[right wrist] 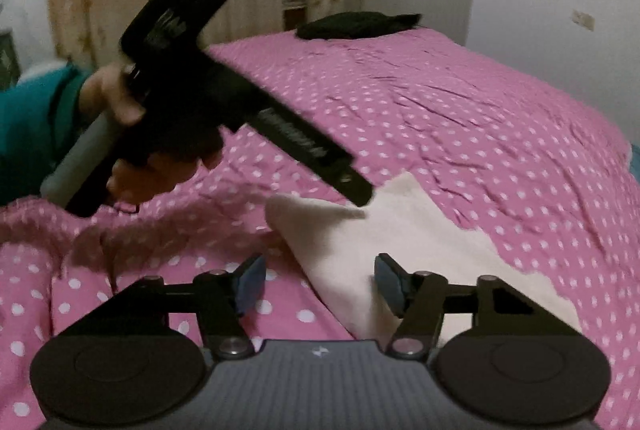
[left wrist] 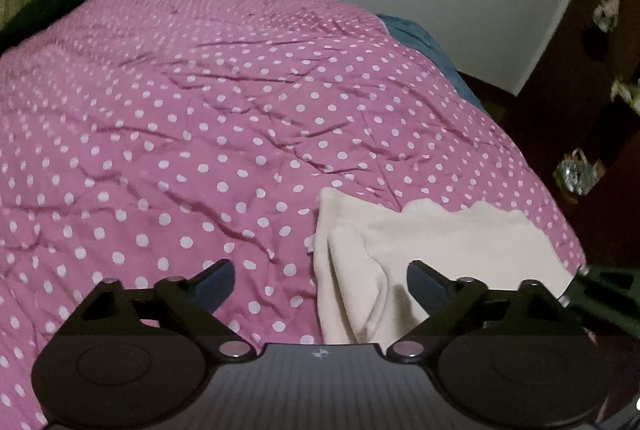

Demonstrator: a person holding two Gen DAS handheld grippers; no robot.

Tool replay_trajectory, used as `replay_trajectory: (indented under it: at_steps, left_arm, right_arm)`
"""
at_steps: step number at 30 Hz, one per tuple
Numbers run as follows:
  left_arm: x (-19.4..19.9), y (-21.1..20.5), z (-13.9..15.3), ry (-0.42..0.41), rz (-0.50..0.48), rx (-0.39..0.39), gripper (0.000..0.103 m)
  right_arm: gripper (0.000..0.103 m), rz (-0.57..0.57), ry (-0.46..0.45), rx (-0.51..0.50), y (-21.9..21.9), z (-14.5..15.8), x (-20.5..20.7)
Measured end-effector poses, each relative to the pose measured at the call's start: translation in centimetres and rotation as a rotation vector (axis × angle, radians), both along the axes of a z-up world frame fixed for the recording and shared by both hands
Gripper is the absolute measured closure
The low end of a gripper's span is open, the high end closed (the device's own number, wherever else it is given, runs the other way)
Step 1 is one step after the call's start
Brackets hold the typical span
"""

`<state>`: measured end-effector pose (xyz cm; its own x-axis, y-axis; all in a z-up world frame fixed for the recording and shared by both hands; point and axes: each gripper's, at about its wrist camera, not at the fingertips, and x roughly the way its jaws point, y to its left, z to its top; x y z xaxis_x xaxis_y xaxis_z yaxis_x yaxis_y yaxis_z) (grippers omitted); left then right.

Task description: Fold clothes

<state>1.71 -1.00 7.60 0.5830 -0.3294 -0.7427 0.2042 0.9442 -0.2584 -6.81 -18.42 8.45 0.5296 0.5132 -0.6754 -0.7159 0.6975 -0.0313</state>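
We see a cream cloth (left wrist: 420,254) lying partly folded on the pink dotted bedspread (left wrist: 200,110), near the bed's front edge. Our left gripper (left wrist: 320,284) hovers just above the cloth's near left edge, jaws wide, holding nothing; one finger (left wrist: 424,290) overlaps the cloth, the other sits over bare bedspread. Our right gripper (right wrist: 320,284) also stands wide and empty over the cloth (right wrist: 400,250), its near corner between the fingers. In the right view, the left gripper's blurred body (right wrist: 280,134) reaches toward the cloth's far edge. A black garment (right wrist: 356,24) lies well beyond the cloth.
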Motion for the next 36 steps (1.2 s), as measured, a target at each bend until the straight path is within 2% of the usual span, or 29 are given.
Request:
replay_trajectory:
  at_steps: [5,9,11,13,14,16,19,29,32,36]
  left_arm:
    - [0.5,1.0,-0.4,0.054,0.023,-0.087,0.018]
    - [0.7,1.4,-0.8,0.097,0.04,-0.15,0.018]
    - [0.9,1.5,-1.0,0.118,0.058,-0.182,0.018]
    - [1.0,1.7,-1.2,0.134,0.08,-0.21,0.018]
    - [1.1,1.8,-1.3,0.14,0.091,-0.223,0.017]
    - [1.2,1.9,-1.4,0.151,0.105,-0.246,0.017]
    - [1.3,2.2,-1.7,0.174,0.135,-0.277,0.014]
    - [1.8,2.8,-2.9,0.304,0.218,-0.475,0.013]
    - [2.1,2.7,-3.4,0.344,0.241,-0.52,0.017]
    - [2.6,2.8,-4.2,0.388,0.262,-0.557,0.032]
  right_arm:
    - [0.045,0.042,-0.05,-0.054,2.0,-0.5,0.2]
    - [0.05,0.065,-0.085,-0.098,3.2,-1.0,0.7]
    - [0.056,0.072,-0.09,-0.114,3.6,-1.4,0.8]
    - [0.068,0.066,-0.094,-0.126,3.8,-1.8,0.9]
    - [0.071,0.058,-0.097,-0.128,3.9,-1.9,0.9]
    - [0.079,0.044,-0.102,-0.11,3.5,-1.8,0.9]
    - [0.085,0.015,-0.102,-0.055,2.5,-1.1,1.0]
    - [0.089,-0.053,-0.086,0.071,-0.1,0.7,1.4]
    - [0.089,-0.056,-0.081,0.081,-0.7,0.8,1.9]
    - [0.09,-0.05,-0.077,0.086,-0.8,0.6,2.1]
